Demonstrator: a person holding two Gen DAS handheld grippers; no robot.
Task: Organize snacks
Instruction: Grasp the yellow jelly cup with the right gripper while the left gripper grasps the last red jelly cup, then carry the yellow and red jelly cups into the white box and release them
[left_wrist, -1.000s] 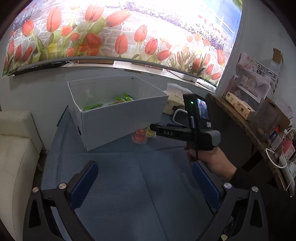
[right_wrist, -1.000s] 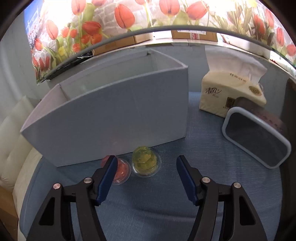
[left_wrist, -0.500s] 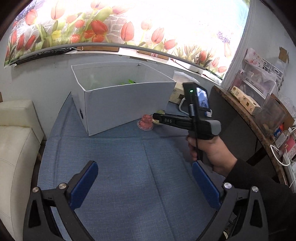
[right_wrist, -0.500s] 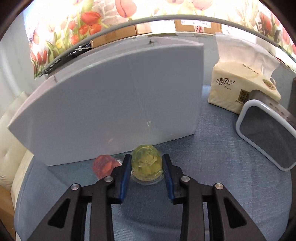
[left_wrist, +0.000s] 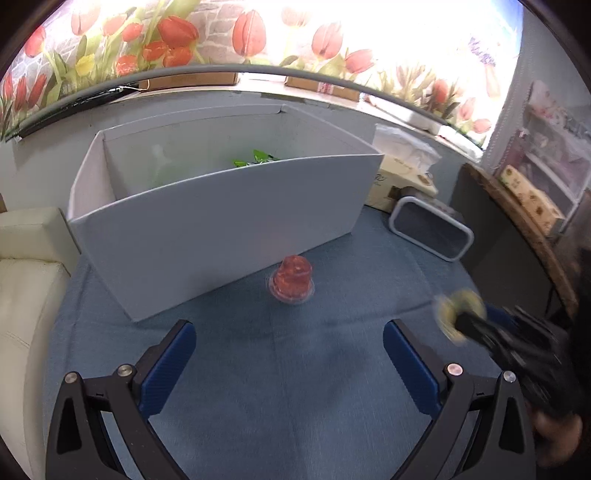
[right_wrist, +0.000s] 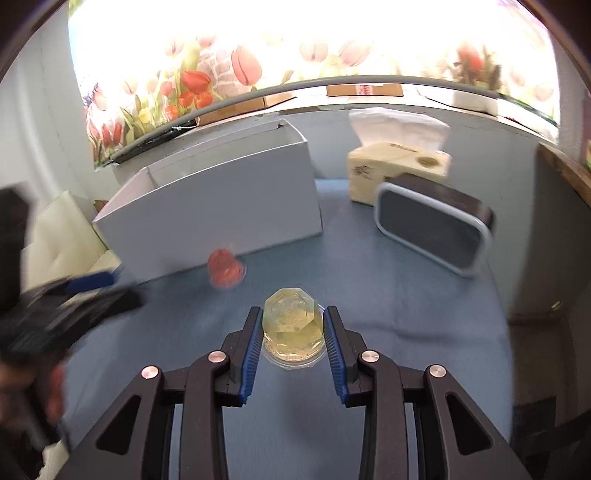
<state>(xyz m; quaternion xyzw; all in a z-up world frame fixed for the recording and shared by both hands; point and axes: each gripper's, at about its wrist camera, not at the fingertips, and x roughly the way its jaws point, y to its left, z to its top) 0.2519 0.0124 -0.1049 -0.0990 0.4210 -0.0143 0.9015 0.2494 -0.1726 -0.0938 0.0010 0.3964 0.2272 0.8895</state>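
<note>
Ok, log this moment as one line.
right hand-held gripper: shut on yellow jelly cup | left hand-held gripper: open, empty | red jelly cup: on cloth by white box

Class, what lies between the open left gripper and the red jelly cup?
Only bare blue cloth lies between the left gripper and the red jelly cup, seen in the left wrist view.

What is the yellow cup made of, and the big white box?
Yellow cup: looks like clear, glossy plastic; you can see the yellow jelly-like filling through it and a thin see-through rim. White box: probably matte cardboard or thin board; flat, dull walls with sharp folded corners, but it's hard to be sure.
</note>
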